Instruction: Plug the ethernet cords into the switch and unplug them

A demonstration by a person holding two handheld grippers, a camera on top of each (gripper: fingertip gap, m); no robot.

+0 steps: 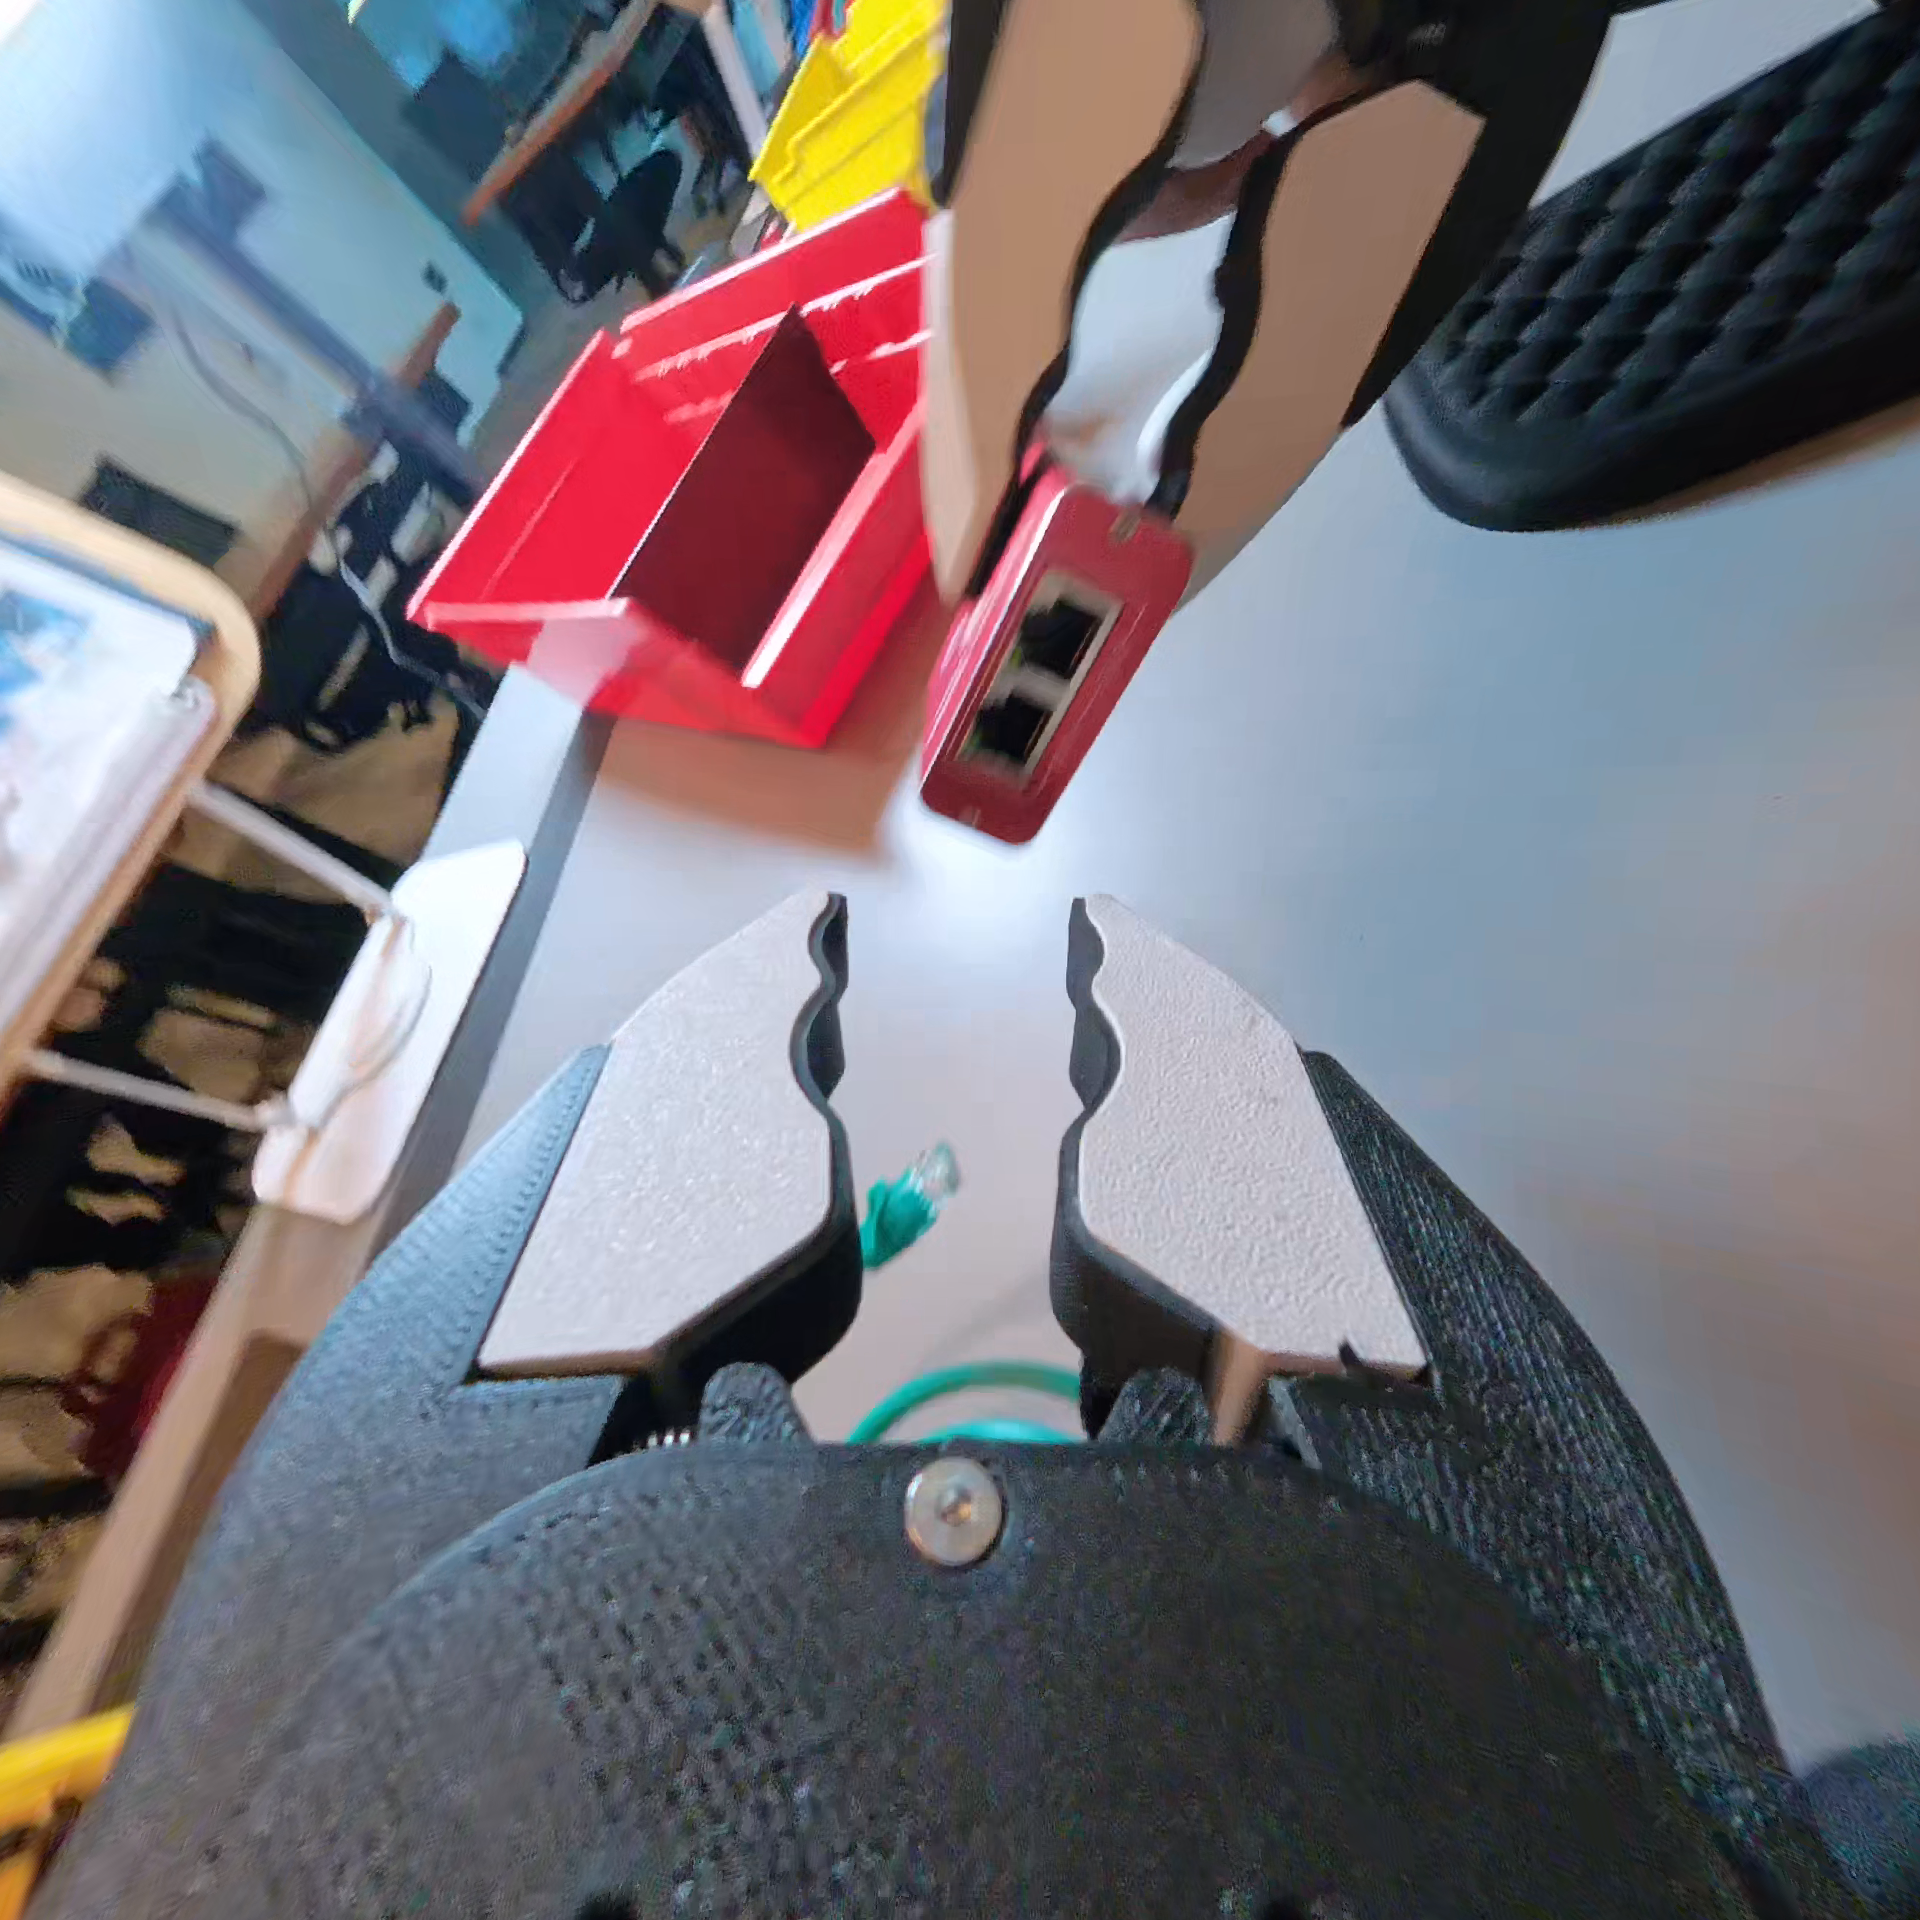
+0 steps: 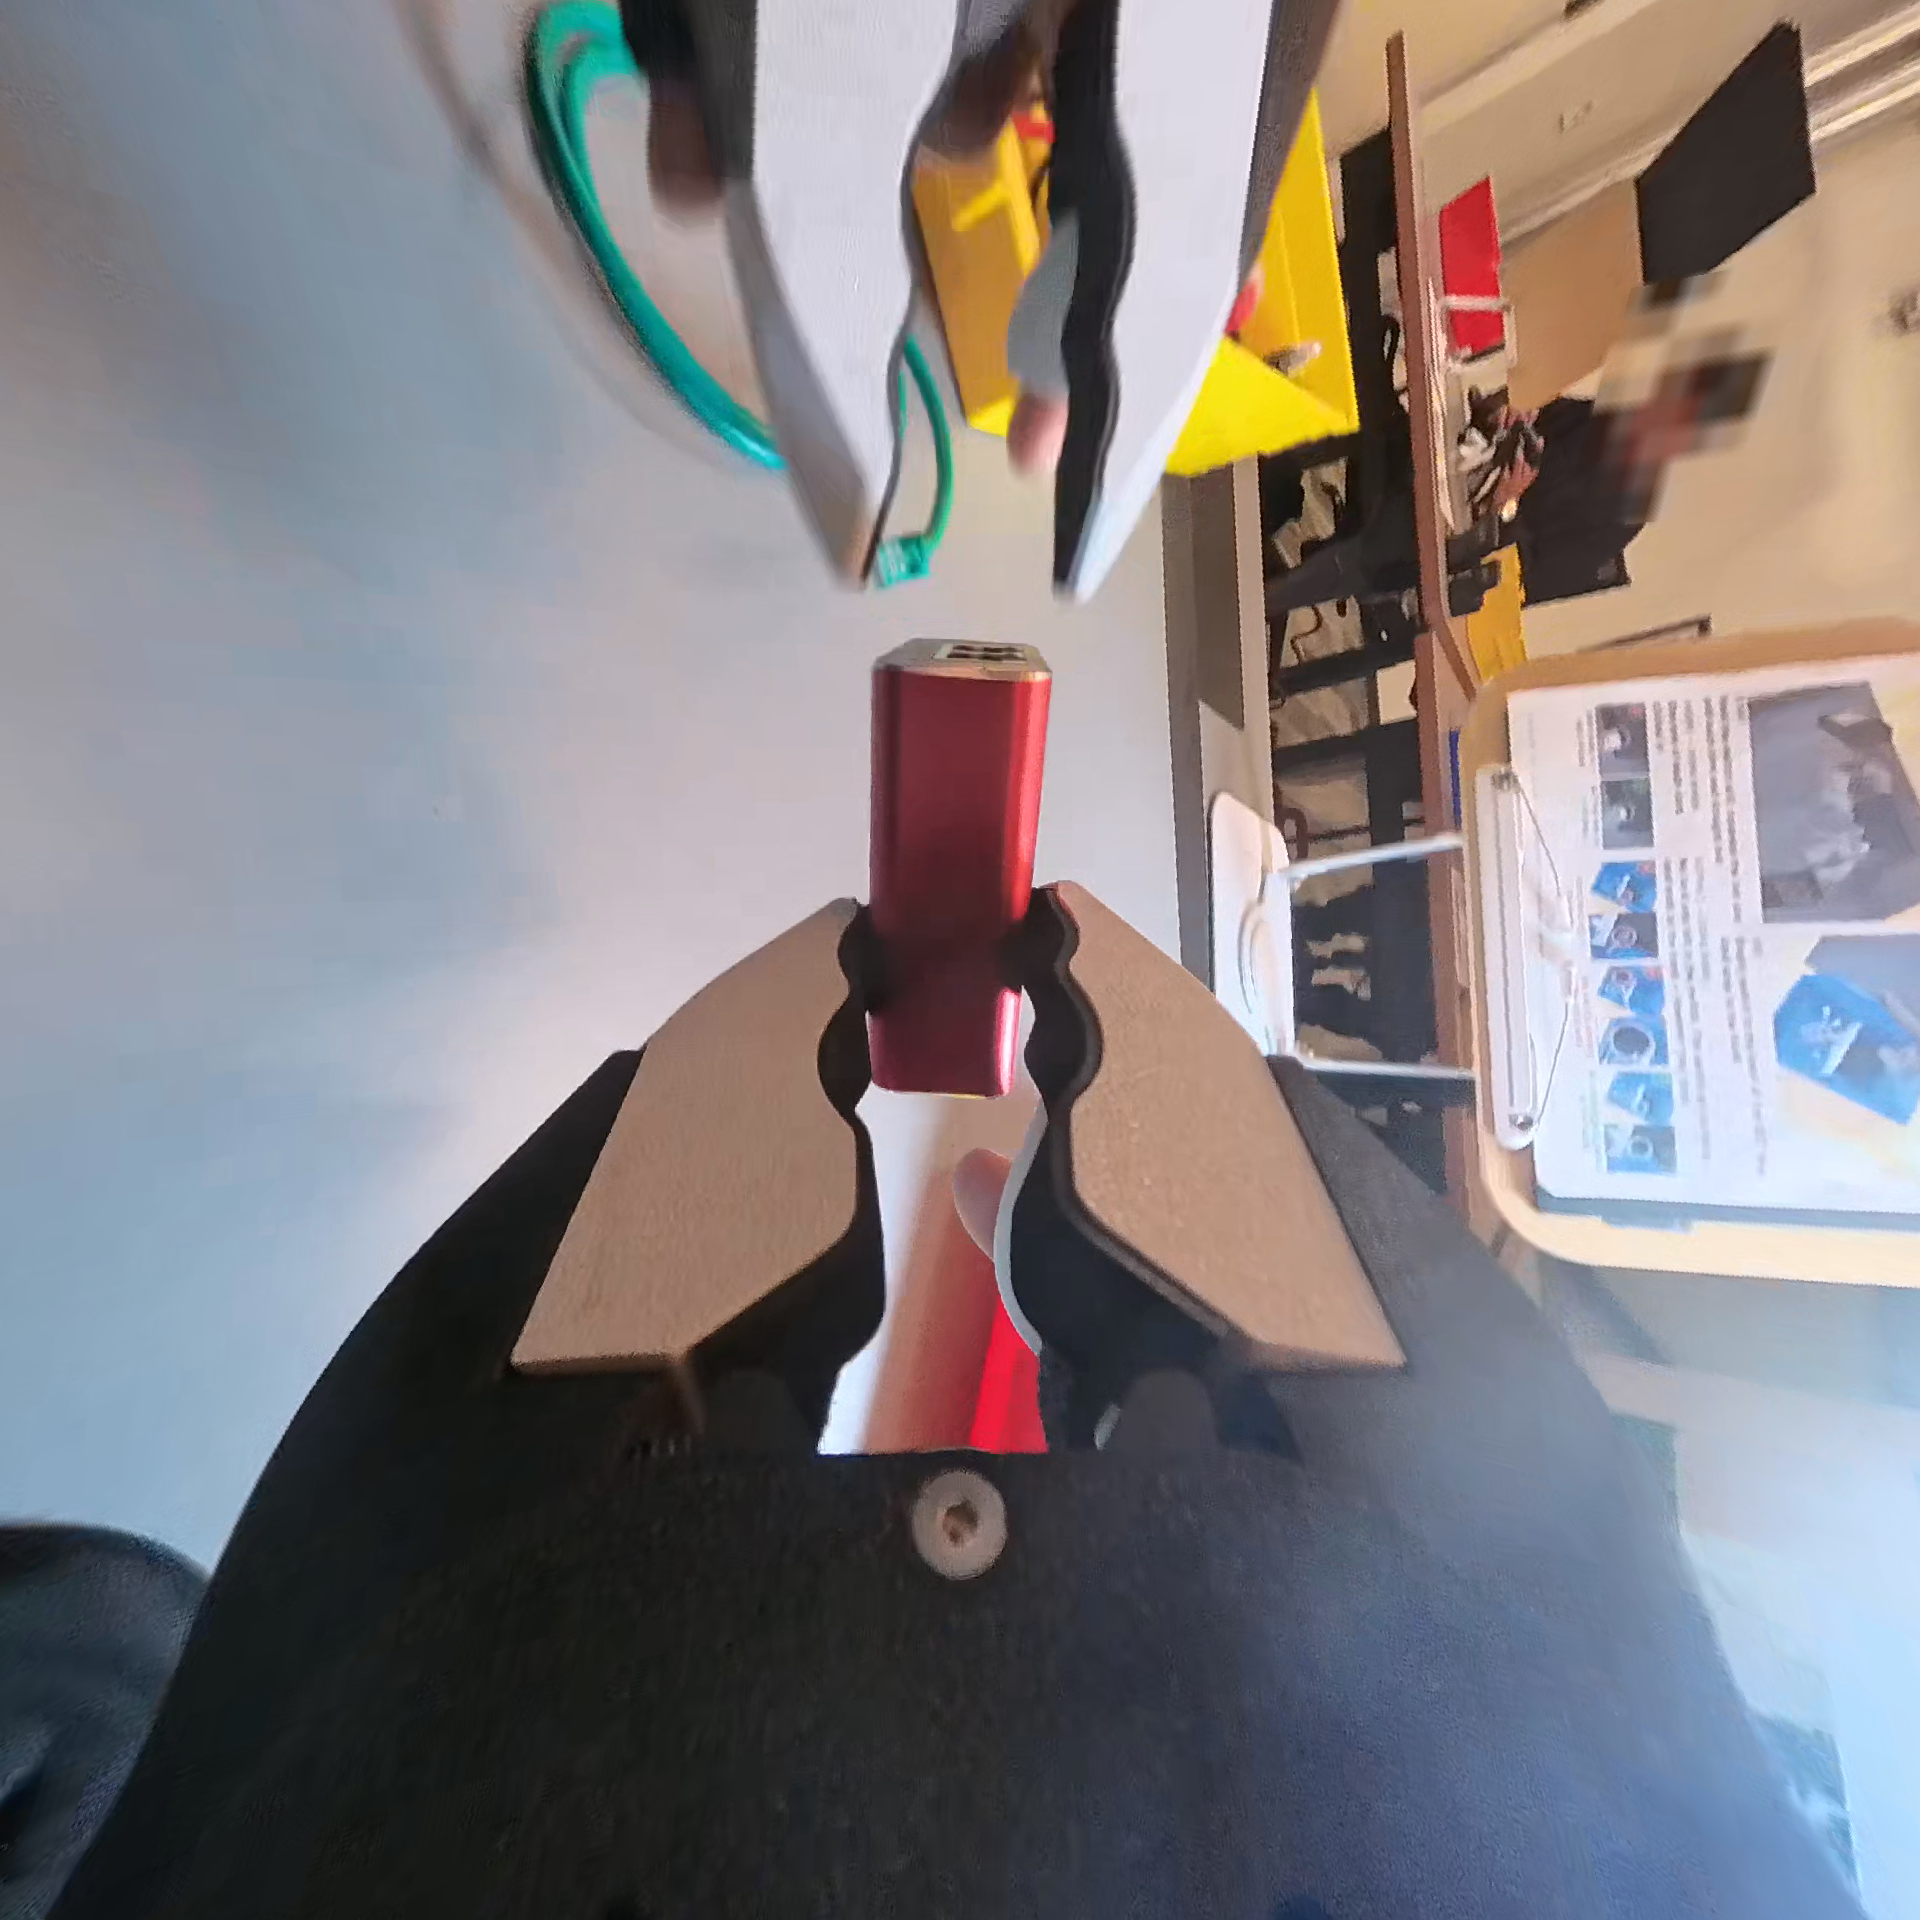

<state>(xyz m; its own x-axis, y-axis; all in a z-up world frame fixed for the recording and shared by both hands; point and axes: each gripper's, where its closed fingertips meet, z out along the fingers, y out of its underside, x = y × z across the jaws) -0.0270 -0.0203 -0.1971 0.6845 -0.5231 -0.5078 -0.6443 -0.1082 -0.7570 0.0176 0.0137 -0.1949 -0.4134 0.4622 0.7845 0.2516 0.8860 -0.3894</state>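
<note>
Right gripper clamps the red switch (left gripper empty, jaws apart)

Red switch in right claw

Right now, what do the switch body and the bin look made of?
Red switch: likely anodised metal, going by its satin sheen and crisp edges; painted plastic is possible. Red bin: looks like glossy moulded plastic, with thin walls and bright highlights.

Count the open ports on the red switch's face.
2, both empty, side by side on the end face of the switch held by the right gripper. Other faces are hidden.
</note>
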